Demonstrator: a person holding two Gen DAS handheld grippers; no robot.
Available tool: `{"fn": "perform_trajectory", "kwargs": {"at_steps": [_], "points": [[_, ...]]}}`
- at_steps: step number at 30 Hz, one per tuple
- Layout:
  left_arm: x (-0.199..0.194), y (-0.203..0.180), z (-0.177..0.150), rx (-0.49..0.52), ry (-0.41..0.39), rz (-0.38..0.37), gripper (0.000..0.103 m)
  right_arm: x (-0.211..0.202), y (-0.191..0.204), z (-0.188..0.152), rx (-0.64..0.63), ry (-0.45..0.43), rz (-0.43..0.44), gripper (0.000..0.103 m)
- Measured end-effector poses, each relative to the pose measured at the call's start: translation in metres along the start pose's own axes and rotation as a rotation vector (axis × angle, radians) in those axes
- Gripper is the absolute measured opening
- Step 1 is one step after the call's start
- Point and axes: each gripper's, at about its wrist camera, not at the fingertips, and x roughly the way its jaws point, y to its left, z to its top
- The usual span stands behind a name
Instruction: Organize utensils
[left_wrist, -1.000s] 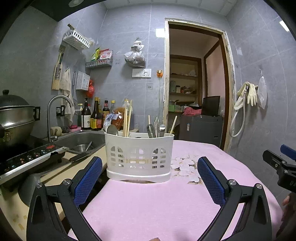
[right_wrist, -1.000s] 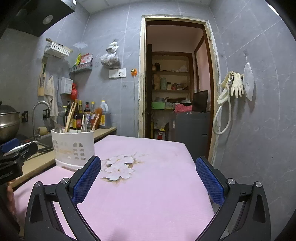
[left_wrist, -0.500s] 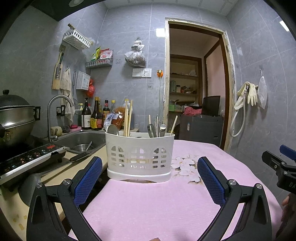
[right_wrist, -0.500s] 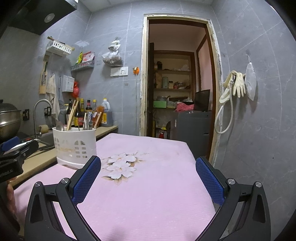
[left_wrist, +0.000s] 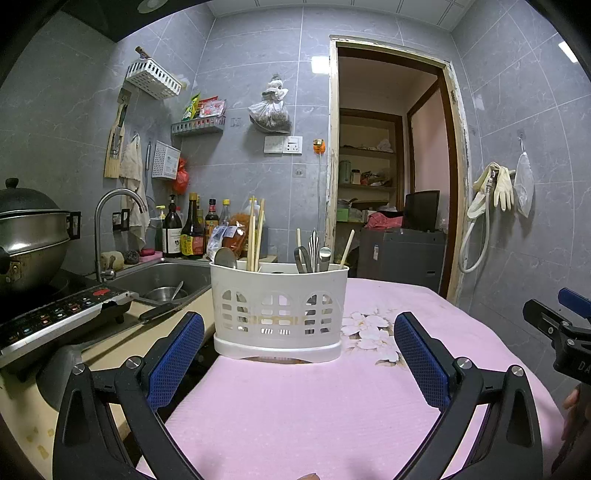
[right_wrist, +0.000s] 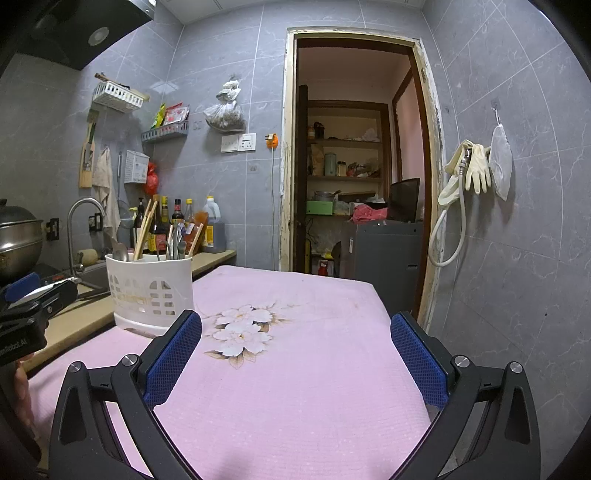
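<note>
Facing white slotted plastic utensil caddy (left_wrist: 279, 306) on pink flowered tablecloth (left_wrist: 314, 406), my left gripper (left_wrist: 295, 354) and right gripper (right_wrist: 295, 354) both wide open, holding nothing.

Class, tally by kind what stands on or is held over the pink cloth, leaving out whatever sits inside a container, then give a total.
Holder: 1
Tools, left and right, both open: 2
Total: 3
</note>
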Motion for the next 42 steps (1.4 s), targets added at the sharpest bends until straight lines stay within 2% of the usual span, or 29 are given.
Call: {"fn": "perform_trajectory", "kwargs": {"at_steps": [42], "points": [[-0.0006, -0.0004, -0.0065, -0.028, 0.010, -0.009, 0.101, -0.0004, 0.0005, -0.0007, 0.002, 0.006, 0.002, 0.103]]}}
